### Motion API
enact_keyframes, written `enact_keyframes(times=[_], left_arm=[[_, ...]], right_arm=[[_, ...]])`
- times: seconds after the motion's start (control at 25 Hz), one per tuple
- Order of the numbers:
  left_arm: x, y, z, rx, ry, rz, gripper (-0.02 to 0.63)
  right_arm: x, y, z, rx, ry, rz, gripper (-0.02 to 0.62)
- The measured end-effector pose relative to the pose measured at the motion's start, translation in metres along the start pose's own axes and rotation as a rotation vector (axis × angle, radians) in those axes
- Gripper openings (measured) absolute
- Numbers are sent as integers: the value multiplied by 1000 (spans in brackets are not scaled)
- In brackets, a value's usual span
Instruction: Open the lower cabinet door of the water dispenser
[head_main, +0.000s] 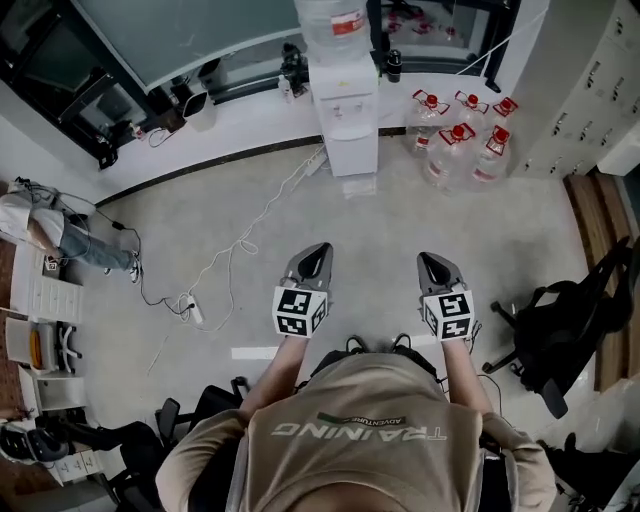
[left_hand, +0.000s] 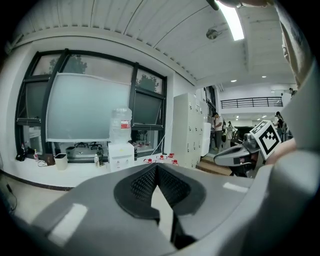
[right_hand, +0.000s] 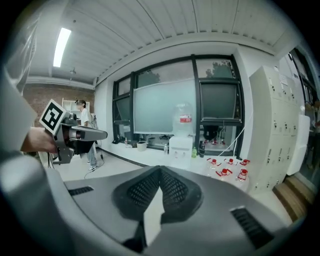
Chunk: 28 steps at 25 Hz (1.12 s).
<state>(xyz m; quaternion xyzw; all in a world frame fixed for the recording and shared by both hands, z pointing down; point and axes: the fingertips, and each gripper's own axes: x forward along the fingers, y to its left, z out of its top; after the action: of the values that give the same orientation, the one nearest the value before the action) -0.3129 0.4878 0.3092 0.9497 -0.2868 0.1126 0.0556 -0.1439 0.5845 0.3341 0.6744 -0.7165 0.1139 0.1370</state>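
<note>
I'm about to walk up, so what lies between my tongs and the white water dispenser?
Only bare grey floor, seen in the head view, up to the white water dispenser; a thin white cable runs just left of it.

Grey floor: dispenser at the far ledge, jugs right of it (red caps), power strip with cables left, black chair right.

The person's left forearm and right forearm reach forward side by side. The left claw and right claw point ahead, tilted slightly down, each with jaws pressed together and empty.
</note>
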Motion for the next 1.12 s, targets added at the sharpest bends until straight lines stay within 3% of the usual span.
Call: enact_keyframes(times=[0.2,0.44,0.76,1.12], left_arm=[[20,11,-7,-13,16,-49,-8],[44,22,-14,-43,44,-69,-8],[97,39,-5,-23,80,-24,-8],[196,61,35,0,92,73,-8]], right_arm=[[5,-19,-9,-39,50,-75,9],[9,-50,-15,27,82,-128,9],[74,-81,-29,64,94,-35,9],[166,-182,12,11,42,65,9]])
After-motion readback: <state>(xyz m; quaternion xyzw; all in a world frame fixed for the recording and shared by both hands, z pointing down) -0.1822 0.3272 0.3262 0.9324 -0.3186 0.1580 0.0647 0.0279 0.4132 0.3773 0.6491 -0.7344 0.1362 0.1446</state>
